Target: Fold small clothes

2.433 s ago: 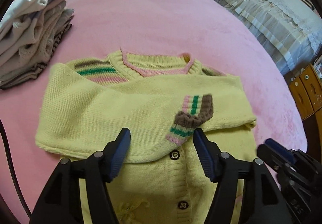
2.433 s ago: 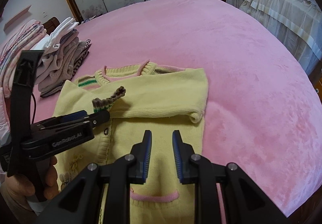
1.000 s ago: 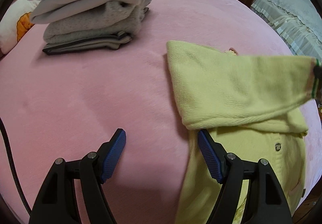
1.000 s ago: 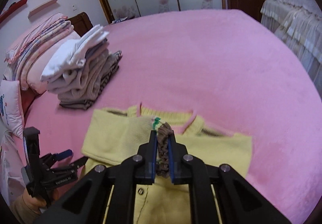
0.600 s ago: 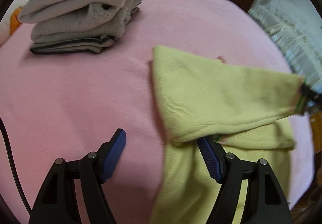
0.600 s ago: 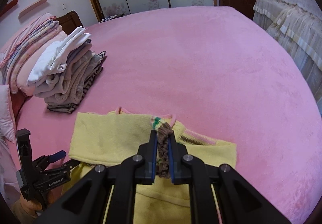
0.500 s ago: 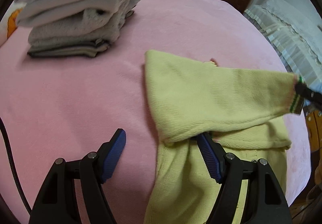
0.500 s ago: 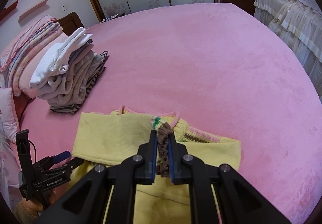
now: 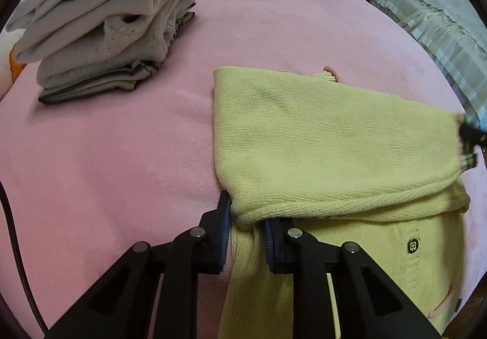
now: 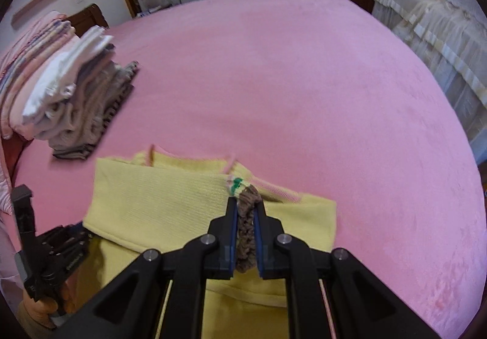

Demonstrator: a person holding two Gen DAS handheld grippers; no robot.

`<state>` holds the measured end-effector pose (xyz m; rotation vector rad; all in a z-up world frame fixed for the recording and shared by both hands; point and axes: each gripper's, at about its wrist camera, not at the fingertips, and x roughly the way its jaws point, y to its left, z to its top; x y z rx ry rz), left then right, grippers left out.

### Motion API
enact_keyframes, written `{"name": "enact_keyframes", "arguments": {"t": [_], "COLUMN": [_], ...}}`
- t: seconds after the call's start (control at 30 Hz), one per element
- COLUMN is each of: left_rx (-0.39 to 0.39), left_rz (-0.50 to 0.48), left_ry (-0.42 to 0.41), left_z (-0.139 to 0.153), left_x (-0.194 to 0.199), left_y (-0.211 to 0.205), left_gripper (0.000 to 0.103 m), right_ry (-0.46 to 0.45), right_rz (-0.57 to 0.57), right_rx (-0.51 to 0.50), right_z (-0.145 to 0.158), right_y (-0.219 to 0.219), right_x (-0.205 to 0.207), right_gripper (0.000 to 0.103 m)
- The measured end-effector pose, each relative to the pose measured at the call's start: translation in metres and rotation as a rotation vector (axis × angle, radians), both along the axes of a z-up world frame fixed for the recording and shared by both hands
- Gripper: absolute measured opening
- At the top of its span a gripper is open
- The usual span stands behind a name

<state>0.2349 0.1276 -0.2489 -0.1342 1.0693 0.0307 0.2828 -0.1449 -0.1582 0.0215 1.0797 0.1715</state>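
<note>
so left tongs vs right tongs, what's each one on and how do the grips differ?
Left tongs are closing on the yellow cardigan at its folded sleeve edge; right tongs are shut on the brown striped cuff. Left pads are partly hidden under the knit; right pads flank the cuff in plain view. Both hold the same sleeve.

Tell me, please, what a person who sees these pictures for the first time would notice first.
First comes the yellow knitted cardigan lying on the pink bed cover, one sleeve folded across its chest. The right gripper is shut on the brown striped cuff of that sleeve, while the left gripper is closing on the cardigan's edge under the sleeve fold. A stack of folded clothes stands on the cover beyond, to the left.
</note>
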Motion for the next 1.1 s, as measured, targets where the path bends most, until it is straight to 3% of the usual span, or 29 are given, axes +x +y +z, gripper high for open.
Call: {"name": "enact_keyframes", "arguments": {"t": [0.1, 0.23, 0.33, 0.4, 0.43, 0.67, 0.87, 1.1], "left_rx": [-0.026, 0.009, 0.007, -0.001, -0.002, -0.081, -0.136, -0.248], "left_rz": [-0.01, -0.042, -0.049, -0.059, -0.063, -0.202, -0.093, -0.01], "left_ry": [0.003, -0.003, 0.004, 0.009, 0.009, 0.029, -0.014, 0.051], "left_z": [-0.001, -0.002, 0.001, 0.006, 0.007, 0.037, 0.046, 0.01], "left_x": [0.0, 0.001, 0.001, -0.001, -0.001, -0.013, 0.02, 0.082], "left_y": [0.005, 0.002, 0.005, 0.008, 0.01, 0.019, 0.042, 0.053], "left_gripper": [0.017, 0.021, 0.036, 0.068, 0.072, 0.075, 0.075, 0.069], "right_ry": [0.041, 0.094, 0.085, 0.08, 0.073, 0.018, 0.069, 0.101], "right_rz": [-0.018, -0.051, -0.065, -0.067, -0.066, -0.074, -0.034, -0.087], "right_rx": [0.003, 0.015, 0.012, 0.019, 0.03, 0.095, 0.136, 0.216], "right_z": [-0.023, -0.053, -0.051, -0.045, -0.041, -0.01, -0.024, -0.044], "right_y": [-0.007, -0.011, -0.011, -0.013, -0.016, -0.047, -0.038, -0.026], "right_x": [0.007, 0.012, 0.009, 0.007, 0.006, -0.021, -0.031, -0.02], "right_gripper": [0.009, 0.011, 0.018, 0.027, 0.03, 0.036, 0.036, 0.036]}}
